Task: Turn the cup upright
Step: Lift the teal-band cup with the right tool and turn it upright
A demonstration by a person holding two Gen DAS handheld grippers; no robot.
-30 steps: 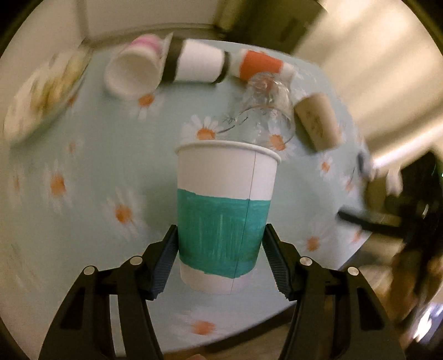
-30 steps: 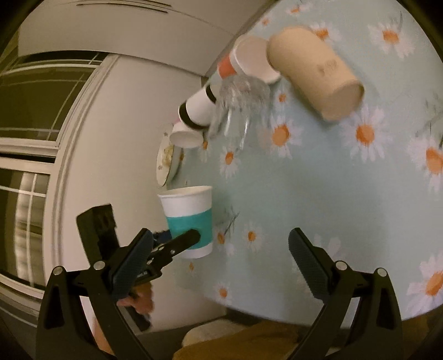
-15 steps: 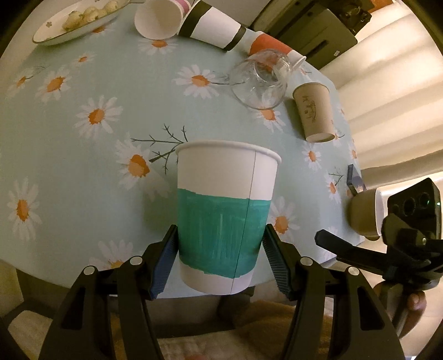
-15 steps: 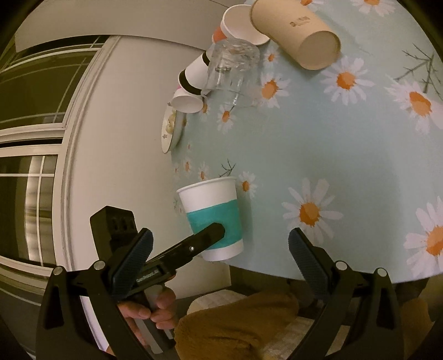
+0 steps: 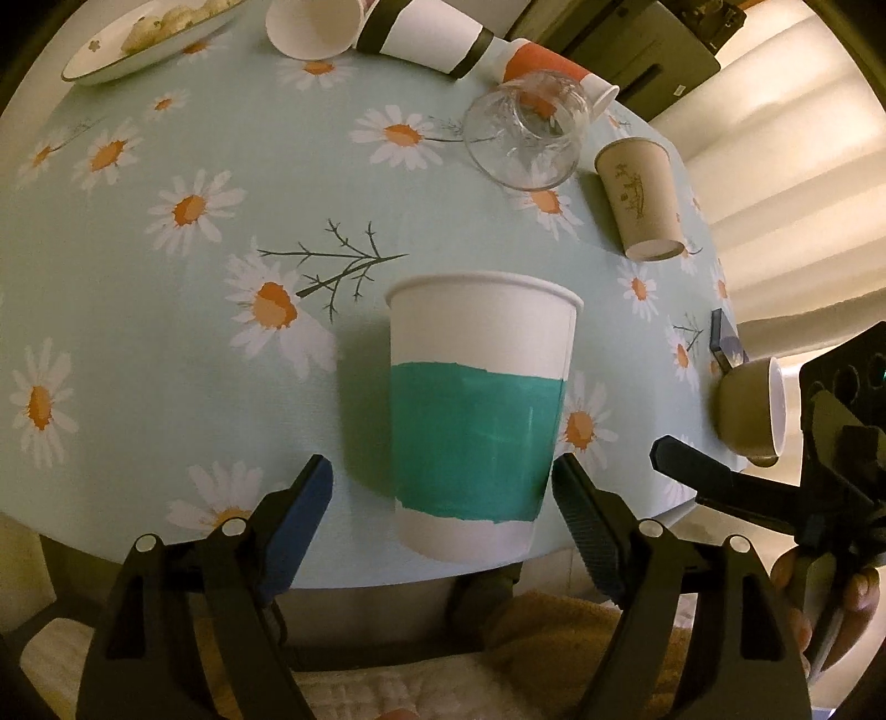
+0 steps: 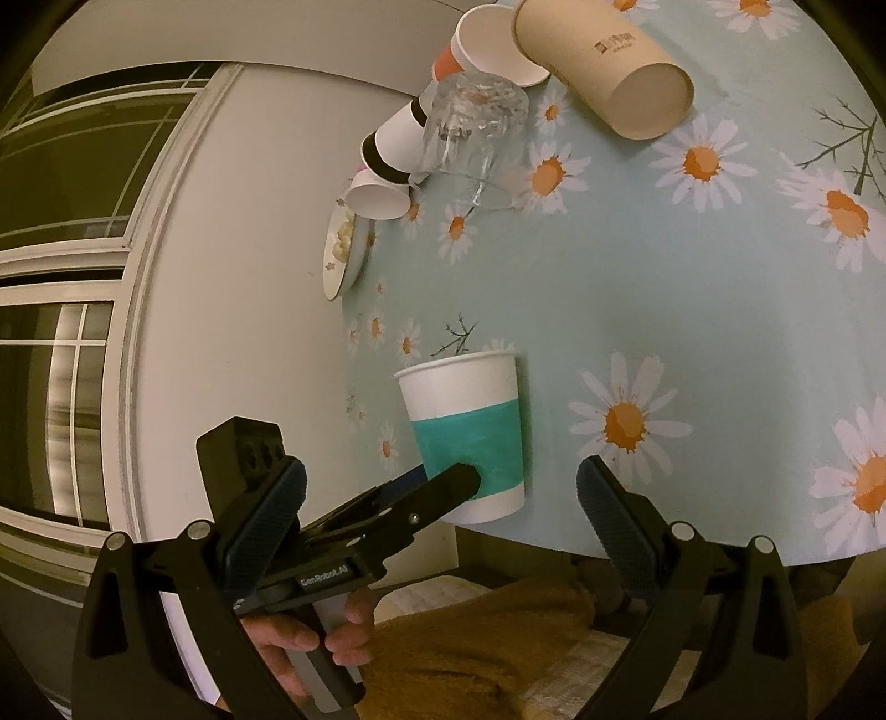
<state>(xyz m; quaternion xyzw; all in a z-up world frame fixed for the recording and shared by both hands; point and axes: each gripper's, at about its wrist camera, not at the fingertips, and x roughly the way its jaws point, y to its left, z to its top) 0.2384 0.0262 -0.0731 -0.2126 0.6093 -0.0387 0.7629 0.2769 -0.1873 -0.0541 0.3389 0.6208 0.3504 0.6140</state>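
Note:
A white paper cup with a teal band (image 5: 476,421) stands upright near the front edge of the daisy-print table (image 5: 166,310). My left gripper (image 5: 443,498) is open around its lower part, with a clear gap on the left side and the right finger close to the cup wall. The cup also shows in the right wrist view (image 6: 468,437), with the left gripper's finger (image 6: 443,487) beside it. My right gripper (image 6: 437,509) is open and empty, off the table's edge to the right of the cup.
Several cups lie on their sides at the back: a white one (image 5: 313,25), a black-banded one (image 5: 426,33), an orange one (image 5: 554,66), a clear glass (image 5: 523,138), a brown paper cup (image 5: 642,199). A gold cup (image 5: 750,410) lies at right. A plate of food (image 5: 144,39) stands back left.
The left gripper has lowered the teal cup onto the table and opened its jaws; the cup now stands free. The right gripper stayed open and shifted slightly.

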